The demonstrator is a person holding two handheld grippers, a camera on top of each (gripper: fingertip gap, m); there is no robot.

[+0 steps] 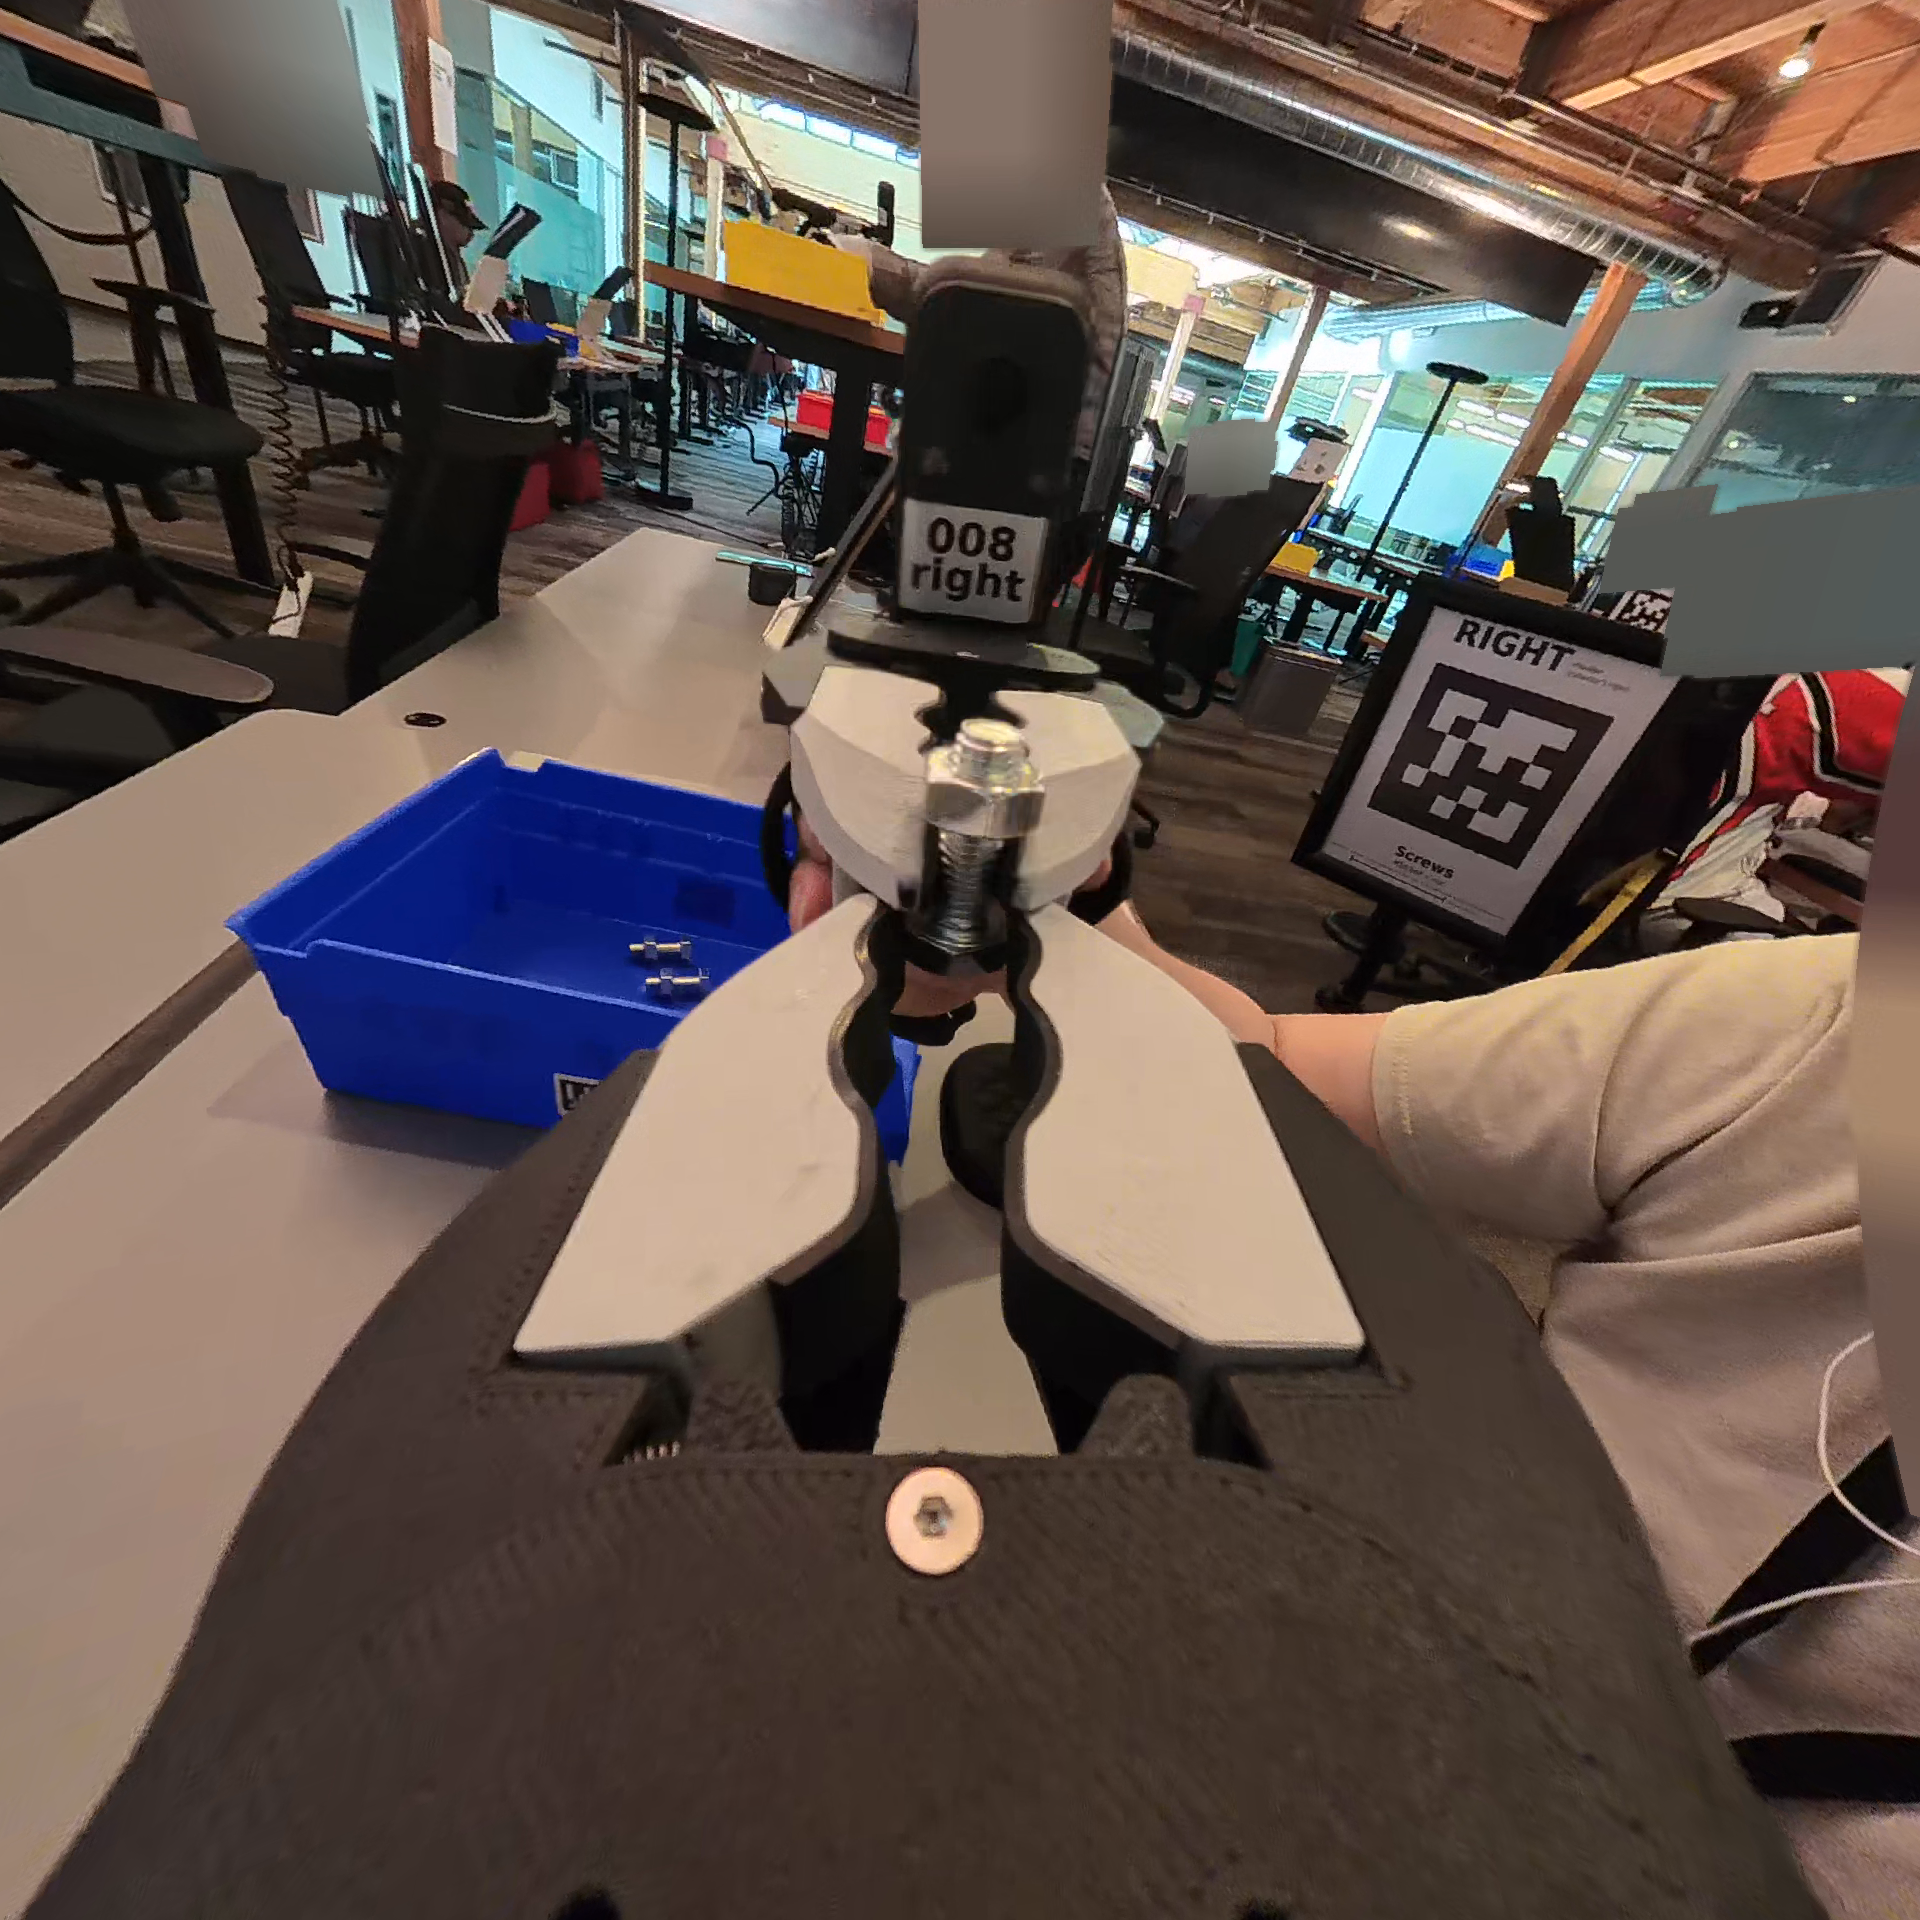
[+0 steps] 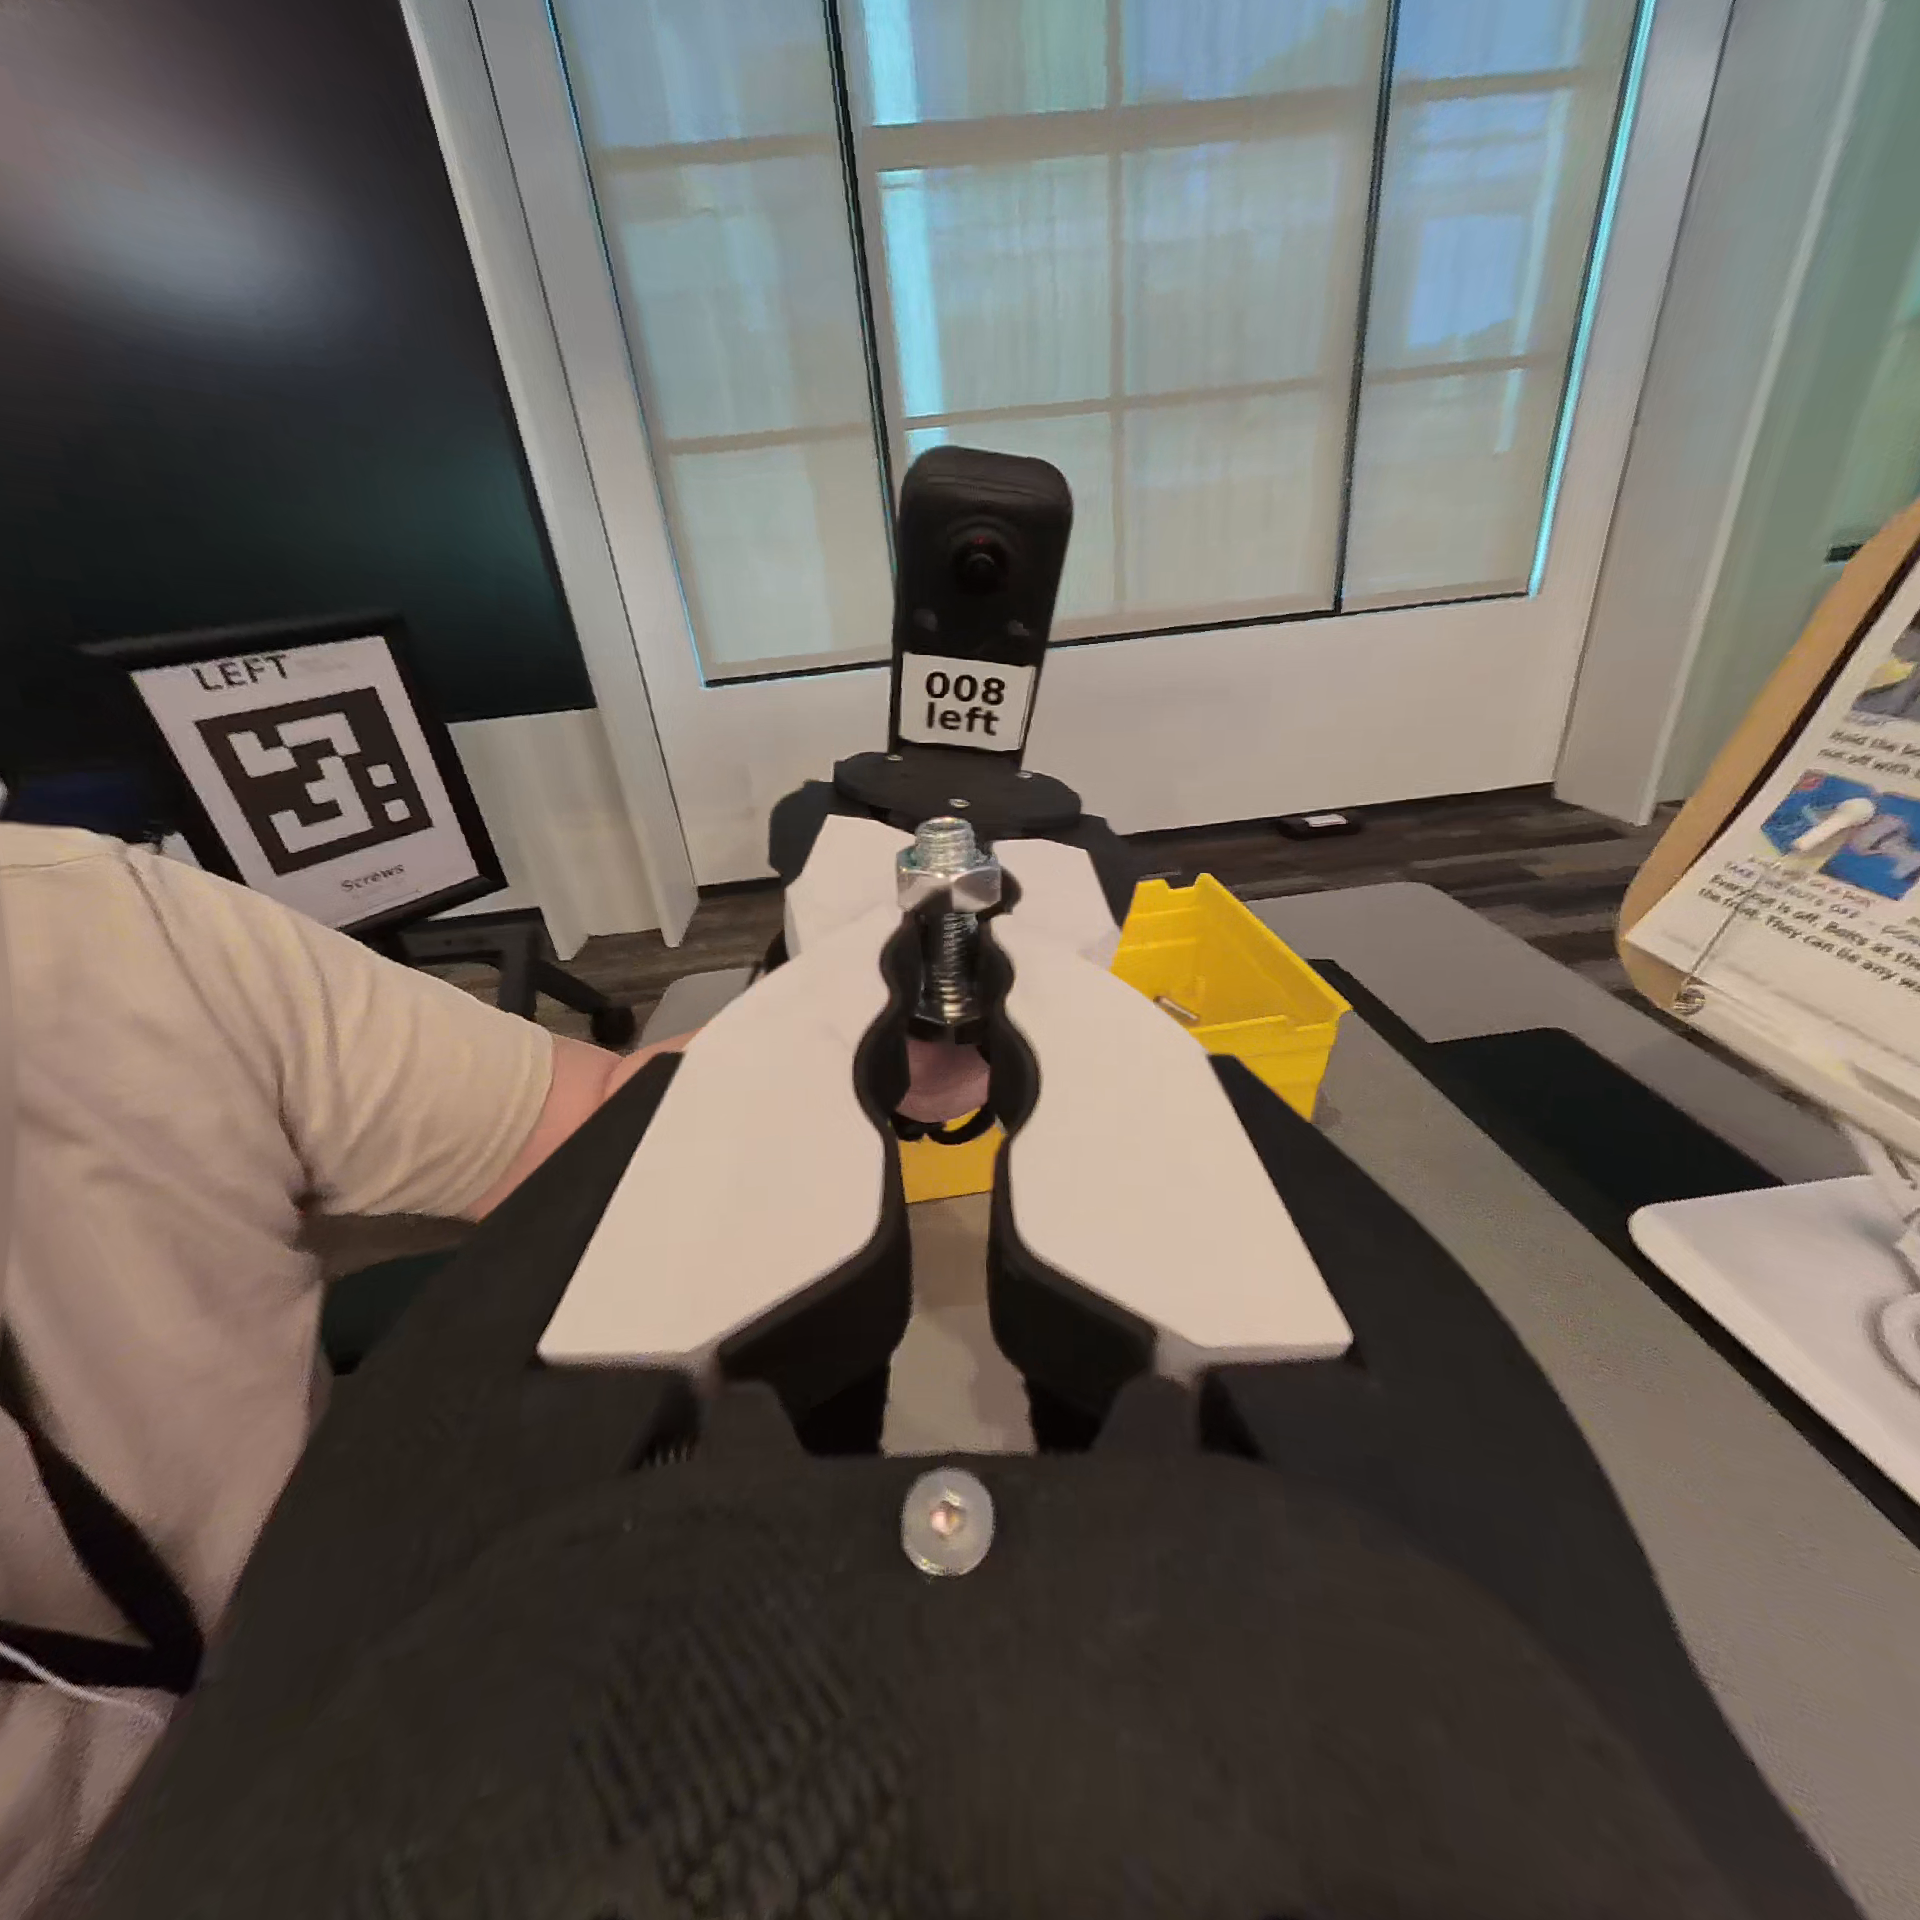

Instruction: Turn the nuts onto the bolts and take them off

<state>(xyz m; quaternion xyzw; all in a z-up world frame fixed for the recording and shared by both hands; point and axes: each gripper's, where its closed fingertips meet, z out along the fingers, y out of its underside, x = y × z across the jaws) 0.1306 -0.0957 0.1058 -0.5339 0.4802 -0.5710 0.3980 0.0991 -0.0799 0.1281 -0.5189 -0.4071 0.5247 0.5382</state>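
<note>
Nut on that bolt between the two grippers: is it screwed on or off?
On. The nut sits threaded on the bolt near its tip, with bare thread showing below it in both wrist views.

left hand-held gripper (image 1: pixel 943 940) and right hand-held gripper (image 2: pixel 948 1023) face each other tip to tip, raised, level; both jaws nearly closed, each clamping something
</note>
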